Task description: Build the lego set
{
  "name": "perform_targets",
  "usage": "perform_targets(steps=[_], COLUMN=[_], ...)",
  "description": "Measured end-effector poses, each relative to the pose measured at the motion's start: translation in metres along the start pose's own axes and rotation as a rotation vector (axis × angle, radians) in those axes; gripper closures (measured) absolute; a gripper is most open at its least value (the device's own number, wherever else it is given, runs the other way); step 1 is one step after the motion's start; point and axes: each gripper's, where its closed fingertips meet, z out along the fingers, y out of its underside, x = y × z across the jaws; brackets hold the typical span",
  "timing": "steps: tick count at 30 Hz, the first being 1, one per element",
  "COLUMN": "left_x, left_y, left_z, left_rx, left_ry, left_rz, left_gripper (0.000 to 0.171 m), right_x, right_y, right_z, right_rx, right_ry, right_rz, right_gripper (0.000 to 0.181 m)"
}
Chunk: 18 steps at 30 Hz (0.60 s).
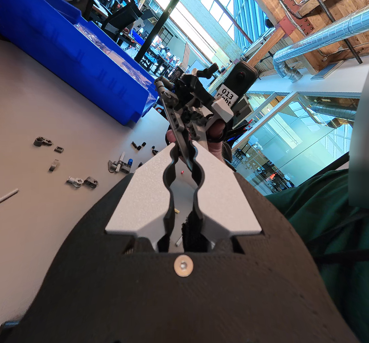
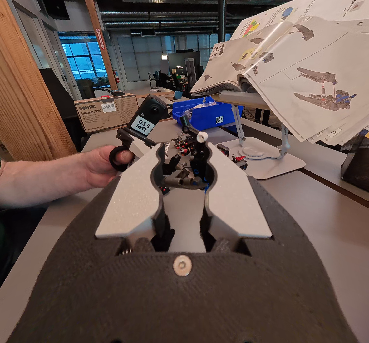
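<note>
Fingers [image 1: 147, 183] first: found those of the left gripper [image 1: 182, 150] pinched nearly together on the lower end of a long grey beam [image 1: 175, 125], and those of the right gripper [image 2: 184, 147] clamped round the dark, knobbly core of the same lego assembly [image 1: 183, 97]. Held it so between both, lifted clear of the bench [image 1: 60, 113].

Noted, going down in size: a blue bin [image 1: 60, 39] at the far edge of the bench with clear bags inside; an instruction booklet [image 2: 299, 63] propped open on a white stand [image 2: 269, 163]; then loose pieces [image 1: 81, 181] scattered on the bench below the left gripper, grey connectors, pins and a thin axle among them (too small to sort further).

Judged the assembly light and stiff in its parts, but fragile at the joints: likely to flex or pop apart under a twist, especially along the thin beam and the black arm poking out on top. Judged the smooth plastic prone to slipping in a narrow pinch. Reckoned the dense core the safer hold for pressing anything in, with the beam end taken only to steady, and any push kept in line with the pins, not across them.
</note>
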Motion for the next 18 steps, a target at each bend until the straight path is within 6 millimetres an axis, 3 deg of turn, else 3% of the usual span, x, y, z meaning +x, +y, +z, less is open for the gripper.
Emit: perform_targets(steps=[18], left_x=[0.0001], left_y=[-0.0042], left_z=[-0.0015], left_rx=[0.002], left_ry=[-0.008], left_rz=[-0.003], left_gripper=[0.164], right_x=[-0.0045], right_y=[-0.0003], right_z=[0.0022], right_rx=[-0.017], right_ry=[-0.011], right_rz=[-0.038], right_gripper=[0.131])
